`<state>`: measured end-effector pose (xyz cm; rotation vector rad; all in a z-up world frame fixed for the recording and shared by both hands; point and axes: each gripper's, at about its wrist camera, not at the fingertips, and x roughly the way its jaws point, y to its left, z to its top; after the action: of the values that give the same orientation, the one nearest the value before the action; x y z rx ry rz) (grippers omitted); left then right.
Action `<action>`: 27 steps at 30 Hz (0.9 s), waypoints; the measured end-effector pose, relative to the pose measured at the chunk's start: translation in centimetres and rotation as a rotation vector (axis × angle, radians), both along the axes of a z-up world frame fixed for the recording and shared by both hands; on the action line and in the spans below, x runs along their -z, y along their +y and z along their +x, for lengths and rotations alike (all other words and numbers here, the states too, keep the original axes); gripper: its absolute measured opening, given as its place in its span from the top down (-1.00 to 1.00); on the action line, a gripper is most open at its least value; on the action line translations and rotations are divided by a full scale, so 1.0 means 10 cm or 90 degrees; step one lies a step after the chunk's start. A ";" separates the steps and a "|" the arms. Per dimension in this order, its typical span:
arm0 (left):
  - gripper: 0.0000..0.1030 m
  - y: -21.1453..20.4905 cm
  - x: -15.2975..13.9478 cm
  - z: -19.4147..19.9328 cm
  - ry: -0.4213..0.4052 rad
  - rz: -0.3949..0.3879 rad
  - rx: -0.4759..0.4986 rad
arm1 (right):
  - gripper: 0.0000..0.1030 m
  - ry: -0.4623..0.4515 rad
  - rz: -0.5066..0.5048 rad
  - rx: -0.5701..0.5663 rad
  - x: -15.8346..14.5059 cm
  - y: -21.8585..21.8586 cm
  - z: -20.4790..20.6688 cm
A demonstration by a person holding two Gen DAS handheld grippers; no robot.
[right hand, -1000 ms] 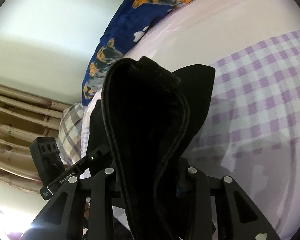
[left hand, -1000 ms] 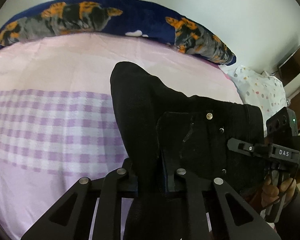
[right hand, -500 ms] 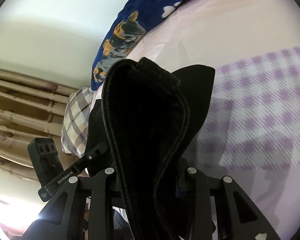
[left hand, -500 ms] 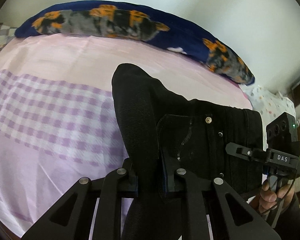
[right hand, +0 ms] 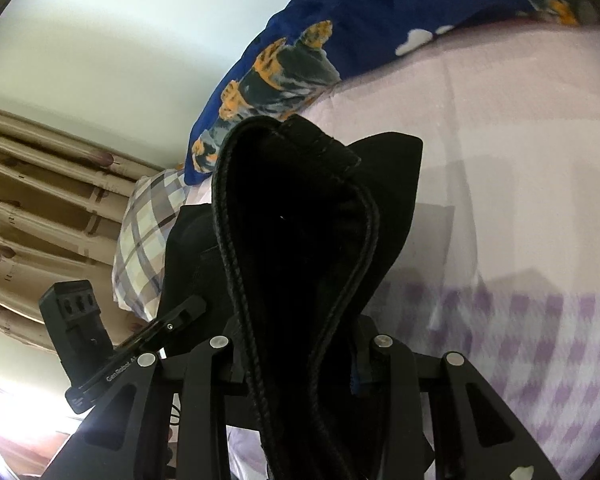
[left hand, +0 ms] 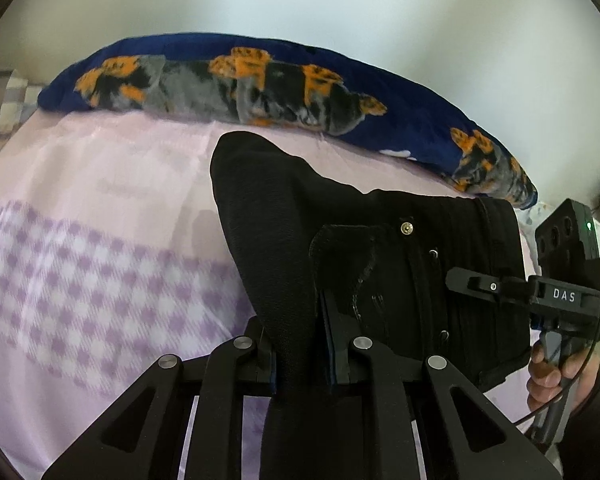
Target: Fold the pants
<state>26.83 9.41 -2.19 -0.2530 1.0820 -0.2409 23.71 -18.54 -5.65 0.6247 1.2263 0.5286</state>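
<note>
My left claw (left hand: 298, 360) is clamped on the black pants (left hand: 400, 280); my right claw (right hand: 300, 360) grips their waistband at three o'clock. They hang above the pink checked bed (left hand: 100, 240), navy blanket (left hand: 260, 88) at twelve.

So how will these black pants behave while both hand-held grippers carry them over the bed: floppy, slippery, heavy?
Probably floppy: the black pants droop between the left hand-held gripper and the right hand-held gripper. The thick stitched waistband holds a curved loop, so that edge seems stiffer. The coarse weave looks unlikely to slip from the pads.
</note>
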 end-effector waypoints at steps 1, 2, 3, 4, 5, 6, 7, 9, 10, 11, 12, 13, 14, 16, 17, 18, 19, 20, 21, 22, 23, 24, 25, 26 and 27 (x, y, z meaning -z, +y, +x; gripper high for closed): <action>0.67 0.01 0.00 0.06 -0.005 0.001 0.003 | 0.40 0.001 -0.002 0.002 0.00 0.00 0.03; 0.67 0.03 0.02 0.13 -0.007 0.004 0.002 | 0.40 0.000 -0.004 0.004 0.01 0.01 0.09; 0.67 0.04 0.03 0.20 -0.008 0.006 0.000 | 0.40 -0.001 -0.006 0.004 0.01 0.02 0.13; 0.67 0.05 0.04 0.24 -0.009 0.007 -0.001 | 0.40 -0.004 -0.010 0.005 0.01 0.04 0.18; 0.67 0.06 0.05 0.30 -0.010 0.011 -0.001 | 0.40 -0.005 -0.013 0.007 0.01 0.05 0.22; 0.67 0.07 0.06 0.35 -0.012 0.016 -0.001 | 0.40 -0.006 -0.015 0.007 0.01 0.05 0.25; 0.67 0.07 0.07 0.38 -0.016 0.020 0.000 | 0.40 -0.009 -0.017 0.008 0.02 0.06 0.30; 0.67 0.08 0.11 0.45 -0.020 0.027 0.000 | 0.40 -0.017 -0.027 0.008 0.05 0.09 0.37; 0.66 0.09 0.15 0.48 -0.020 0.032 0.001 | 0.40 -0.019 -0.031 0.009 0.07 0.09 0.39; 0.66 0.10 0.20 0.51 -0.015 0.034 0.001 | 0.40 -0.020 -0.039 0.013 0.11 0.09 0.40; 0.65 0.12 0.27 0.54 -0.009 0.034 0.001 | 0.39 -0.021 -0.052 0.018 0.15 0.10 0.41; 0.63 0.13 0.33 0.55 -0.004 0.036 0.001 | 0.36 -0.024 -0.067 0.021 0.19 0.12 0.42; 0.57 0.14 0.41 0.57 0.002 0.045 -0.001 | 0.31 -0.027 -0.092 0.024 0.23 0.14 0.43; 0.42 0.15 0.52 0.56 0.004 0.059 -0.001 | 0.12 -0.035 -0.151 0.028 0.31 0.17 0.39; 0.28 0.15 0.57 0.55 0.002 0.070 -0.001 | 0.07 -0.043 -0.168 0.028 0.32 0.17 0.36; 0.24 0.16 0.61 0.54 0.002 0.078 -0.001 | -0.07 -0.054 -0.180 0.028 0.32 0.17 0.32; 0.19 0.17 0.65 0.53 0.004 0.080 0.000 | -0.11 -0.060 -0.193 0.031 0.32 0.17 0.29; 0.14 0.18 0.68 0.51 0.003 0.080 -0.002 | -0.13 -0.068 -0.200 0.033 0.31 0.17 0.26; 0.12 0.18 0.69 0.49 -0.002 0.082 -0.005 | -0.18 -0.073 -0.209 0.031 0.30 0.17 0.23; 0.09 0.18 0.68 0.45 -0.005 0.089 -0.007 | -0.23 -0.076 -0.221 0.030 0.30 0.18 0.21; 0.05 0.16 0.68 0.42 -0.006 0.099 -0.005 | -0.25 -0.080 -0.236 0.029 0.28 0.18 0.17; 0.02 0.14 0.68 0.39 -0.009 0.112 -0.004 | -0.26 -0.086 -0.251 0.027 0.26 0.19 0.11; -0.03 0.12 0.67 0.34 -0.012 0.127 -0.003 | -0.29 -0.091 -0.259 0.024 0.25 0.19 0.06; -0.08 0.11 0.68 0.26 -0.017 0.140 -0.003 | -0.32 -0.100 -0.274 0.019 0.22 0.20 -0.01; -0.12 0.09 0.67 0.20 -0.020 0.150 -0.003 | -0.37 -0.106 -0.286 0.019 0.21 0.19 -0.08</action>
<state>28.80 10.35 -8.90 -0.0414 1.0674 -0.1114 22.87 -16.61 -7.72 0.2133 1.1257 0.2595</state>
